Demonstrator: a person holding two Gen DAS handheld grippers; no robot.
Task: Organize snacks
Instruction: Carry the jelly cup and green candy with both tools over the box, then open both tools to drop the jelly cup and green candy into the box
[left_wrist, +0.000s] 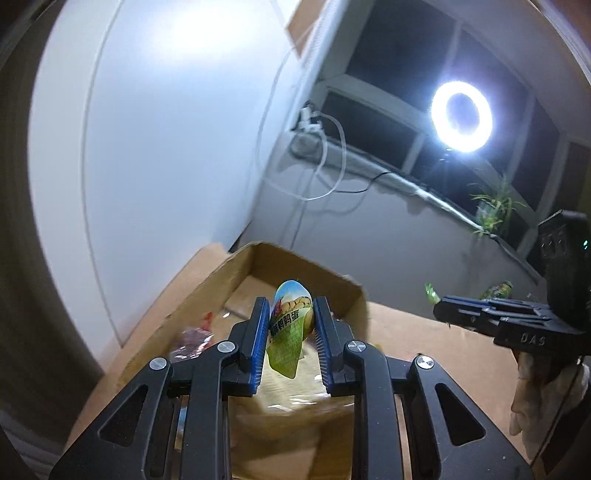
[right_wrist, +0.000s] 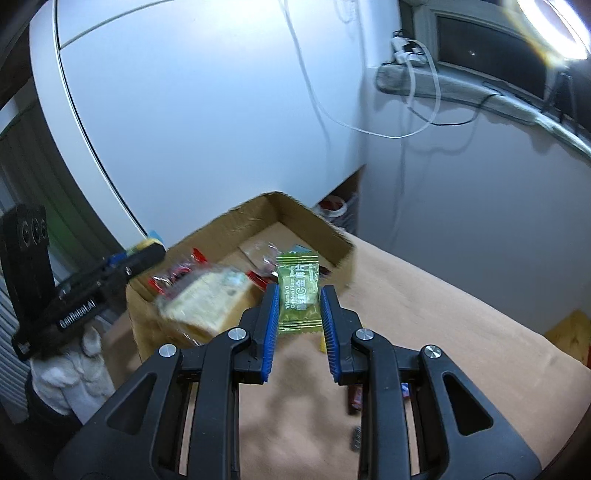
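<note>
Two snacks were in the air at once, one in each gripper. The left gripper (left_wrist: 289, 332) was clamped on a green and yellow packet (left_wrist: 290, 328) with Chinese characters down its front, held upright over the near end of the cardboard box (left_wrist: 306, 264). The right gripper (right_wrist: 298, 321) was pinched on a small green sachet (right_wrist: 297, 293) printed "Vitamin C" and "Golden Plum" (the smaller line below it was too fine to read), held just short of the box's near right corner, over the brown table (right_wrist: 461, 314).

By my reading, the step in hand was the carry to the box, with both pieces about to be dropped in. The box already held several wrappers: red ones, a clear crinkled one, and a pale blurred pack (right_wrist: 207, 299) that may have been bread or cake. The next move called for bringing each gripper over open box floor, well inside the walls, then parting the jaws so the snack fell flat rather than catching on the rim.

Other writing showed on the tools: "GenRobot.AI" on the left gripper's side as seen from the right wrist, and "DAS" on the right gripper in the left wrist view.
</note>
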